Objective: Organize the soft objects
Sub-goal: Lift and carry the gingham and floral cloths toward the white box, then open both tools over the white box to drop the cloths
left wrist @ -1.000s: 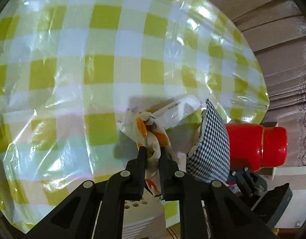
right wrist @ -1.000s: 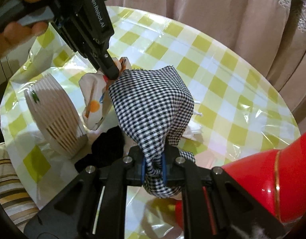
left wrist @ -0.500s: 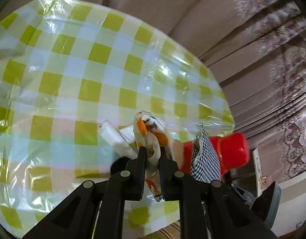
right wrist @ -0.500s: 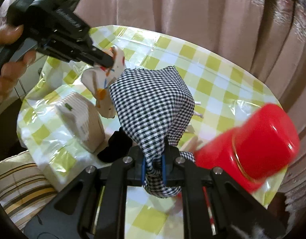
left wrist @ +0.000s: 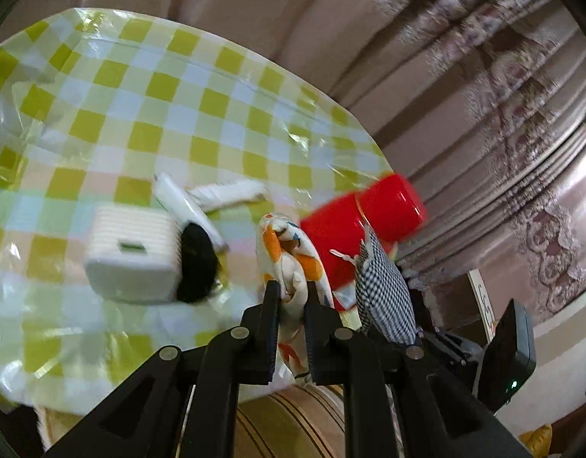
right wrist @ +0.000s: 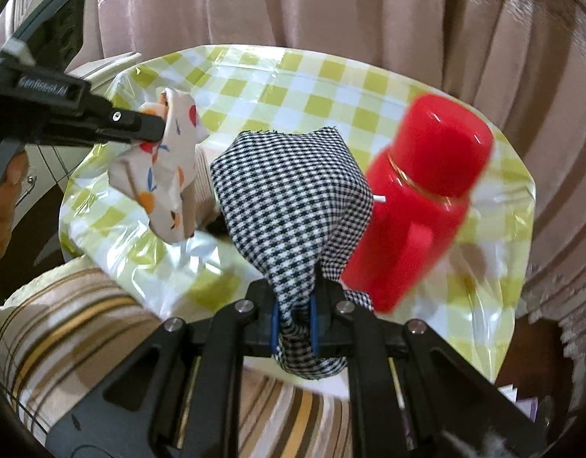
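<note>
Two cloths in hand, one per gripper, both lifted clear of the table [left wrist: 102,87].

Left gripper [left wrist: 292,297]: jaws clamped together on the fruit-print cloth [left wrist: 289,252], white with orange and red blobs. The bunch stands up between the pads and a tail hangs below them. In the right wrist view the same cloth [right wrist: 167,175] dangles from my left gripper's tip [right wrist: 159,128], off the near-left edge of the table.

Right gripper [right wrist: 295,318]: jaws pinched on the black-and-white checked cloth [right wrist: 293,206]. It balloons upward from the pads and a short end sticks out underneath. From the left wrist view it [left wrist: 382,290] shows just right of the fruit-print cloth, apart from it.

Table has a yellow-green check cover under clear plastic. On it:
- red flask [right wrist: 419,206], upright, right side, behind the checked cloth
- white ribbed box [left wrist: 131,255]
- black soft item [left wrist: 195,263], touching the box's right side
- white packets [left wrist: 220,196] just behind the box

Striped cushion [right wrist: 64,324] sits below the near table edge, under both grippers. Pink curtains [right wrist: 331,7] behind the table. Some motion blur on the flask, so its fine detail is unclear.
</note>
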A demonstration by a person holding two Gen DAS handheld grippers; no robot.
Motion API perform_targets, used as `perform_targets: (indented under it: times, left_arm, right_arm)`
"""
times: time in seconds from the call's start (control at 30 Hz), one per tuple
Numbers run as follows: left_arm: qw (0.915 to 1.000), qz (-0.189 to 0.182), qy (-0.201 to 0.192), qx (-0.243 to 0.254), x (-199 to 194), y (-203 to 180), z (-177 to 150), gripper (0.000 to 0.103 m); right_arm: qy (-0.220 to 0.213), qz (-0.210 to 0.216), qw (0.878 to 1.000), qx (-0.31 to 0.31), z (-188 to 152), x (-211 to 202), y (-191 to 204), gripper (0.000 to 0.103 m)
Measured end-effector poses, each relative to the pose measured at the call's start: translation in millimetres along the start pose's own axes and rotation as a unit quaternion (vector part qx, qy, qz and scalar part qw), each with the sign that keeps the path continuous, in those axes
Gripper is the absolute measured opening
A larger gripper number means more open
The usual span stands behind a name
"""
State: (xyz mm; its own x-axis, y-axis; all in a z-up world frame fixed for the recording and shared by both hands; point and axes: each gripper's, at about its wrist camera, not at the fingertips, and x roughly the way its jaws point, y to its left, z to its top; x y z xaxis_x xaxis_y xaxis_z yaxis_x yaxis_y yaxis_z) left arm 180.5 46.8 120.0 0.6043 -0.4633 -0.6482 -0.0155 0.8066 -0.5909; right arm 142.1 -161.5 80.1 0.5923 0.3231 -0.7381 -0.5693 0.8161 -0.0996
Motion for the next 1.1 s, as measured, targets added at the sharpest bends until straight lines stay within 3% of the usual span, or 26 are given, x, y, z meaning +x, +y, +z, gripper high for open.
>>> perform_targets:
  times: [0.57,1.1]
  left_arm:
    - [0.9956,-0.072,0.061,0.002,56,-65,-106,0.013]
    - [0.9797,-0.101,0.146,0.093,127,-171,-159,0.013]
  right_arm:
    - [0.031,-0.068,0.99,0.117,-105,-62,-75,0.015]
    - [0.045,-0.135,0.969,0.203,-171,-101,-149,0.015]
